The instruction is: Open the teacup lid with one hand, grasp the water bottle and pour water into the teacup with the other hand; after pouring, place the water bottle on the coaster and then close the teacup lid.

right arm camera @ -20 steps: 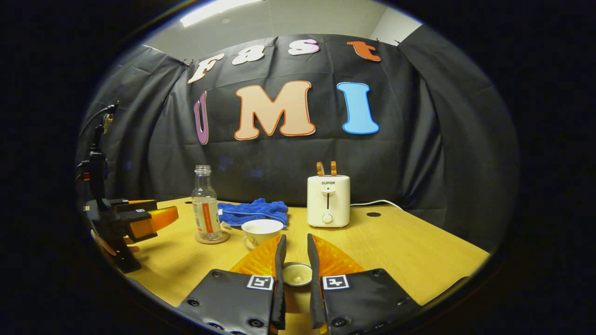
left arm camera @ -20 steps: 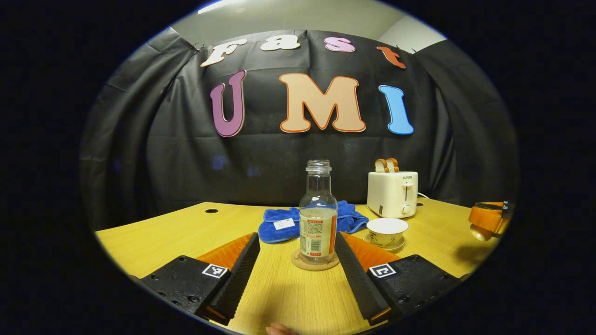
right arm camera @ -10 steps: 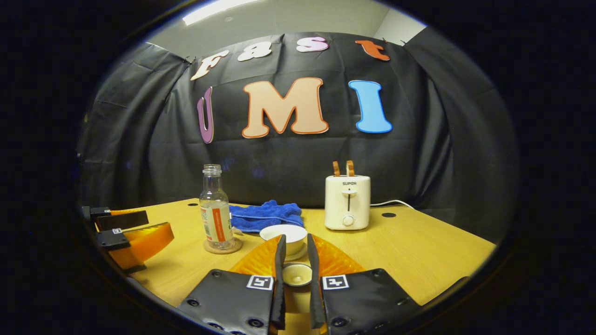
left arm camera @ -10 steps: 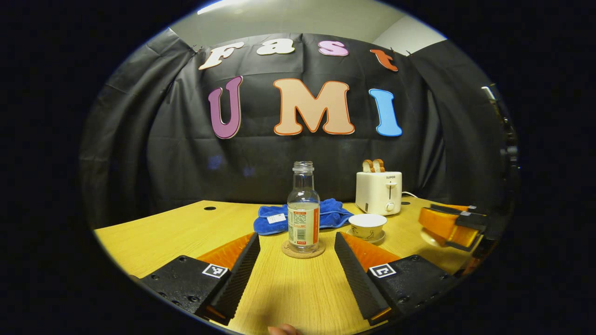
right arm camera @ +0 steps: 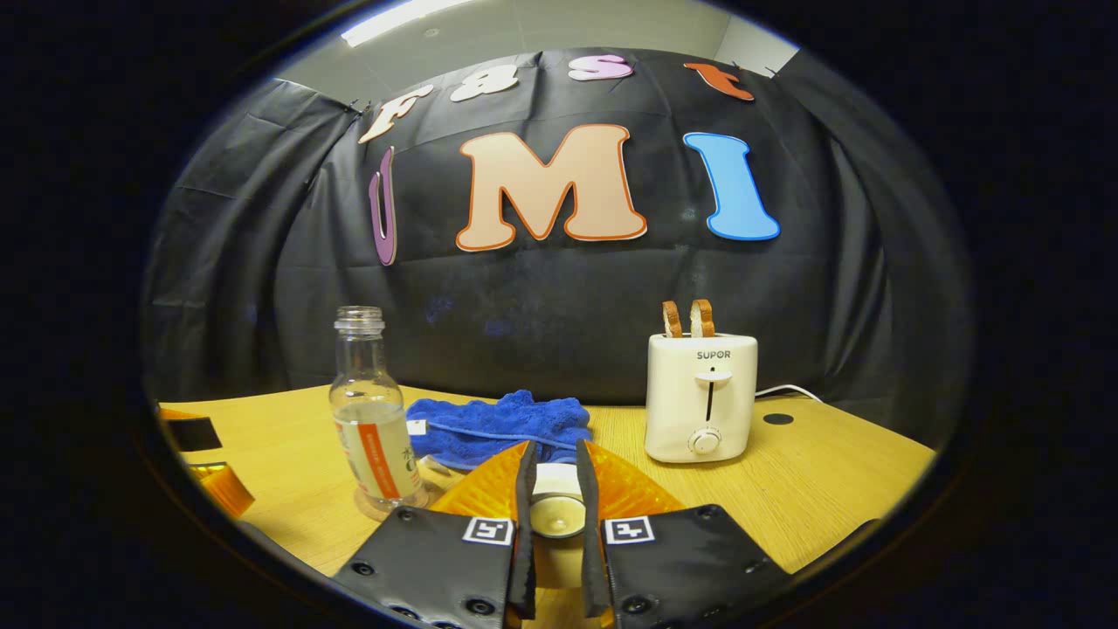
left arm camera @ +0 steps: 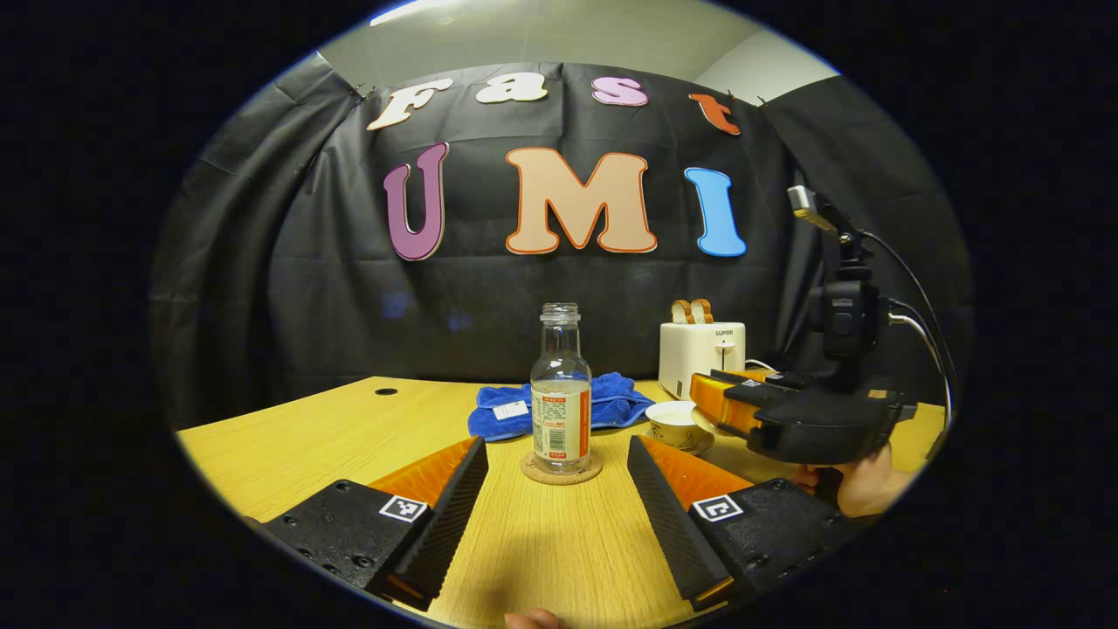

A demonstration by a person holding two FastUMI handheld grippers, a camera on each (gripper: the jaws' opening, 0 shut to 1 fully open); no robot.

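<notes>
The left gripper (left arm camera: 559, 489) is spread wide over bare table (left arm camera: 288, 441). Beyond it the bottle (left arm camera: 560, 397) stands upright on its coaster (left arm camera: 561, 469). The right gripper (right arm camera: 554, 489) pinches the lid (right arm camera: 556, 514) above the teacup (left arm camera: 673, 419); a toaster (right arm camera: 700, 397) stands behind.

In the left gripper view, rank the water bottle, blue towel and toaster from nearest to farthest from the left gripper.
1. water bottle: upright on its coaster, straight ahead of the left gripper.
2. blue towel: behind the bottle, spread on the table.
3. toaster: farthest, back right by the wall.
</notes>
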